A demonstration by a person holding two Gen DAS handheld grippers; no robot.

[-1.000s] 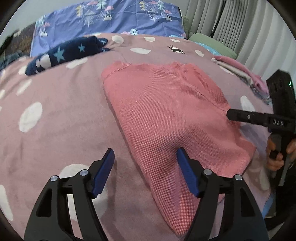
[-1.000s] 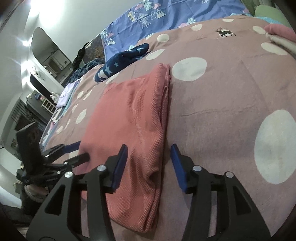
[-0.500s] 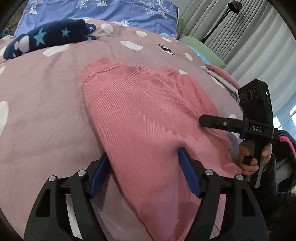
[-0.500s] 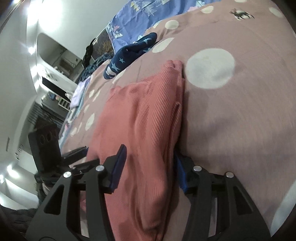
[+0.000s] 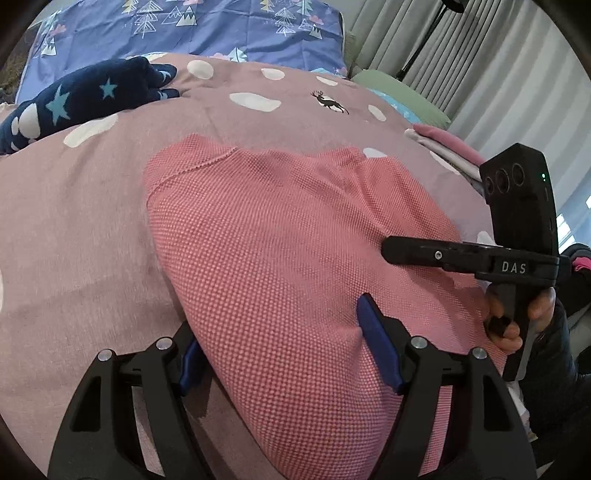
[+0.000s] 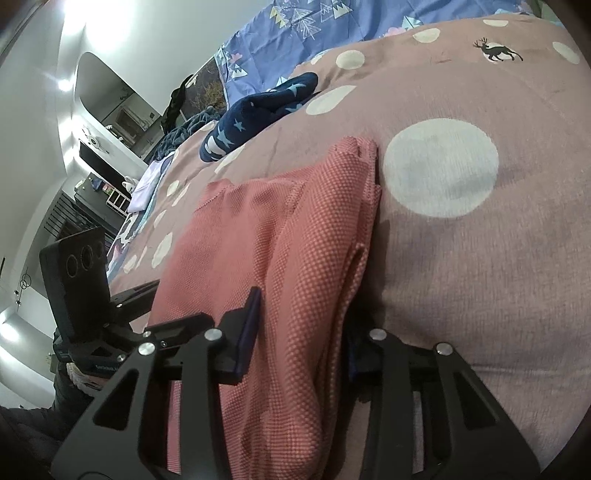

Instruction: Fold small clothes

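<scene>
Clearly soft and light, the pink knit garment (image 5: 280,251) will sag, so its near corners suit gripping. Left gripper (image 5: 284,343) at 6 o'clock and right gripper (image 6: 301,332) both straddle its folded edges, jaws apart, not yet clamped.

Pink waffle-knit garment (image 5: 280,258), folded, flat on bedspread (image 5: 74,229).

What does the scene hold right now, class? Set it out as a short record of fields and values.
surface: pink blanket with white spots
garment: pink knit top, partly folded, lying on the blanket
left gripper: jaws apart, one each side of the top's near edge
right gripper: jaws apart, straddling the top's folded edge
other clothes: navy star-print garment farther back; folded stack at the right
behind: blue tree-print bedding
</scene>
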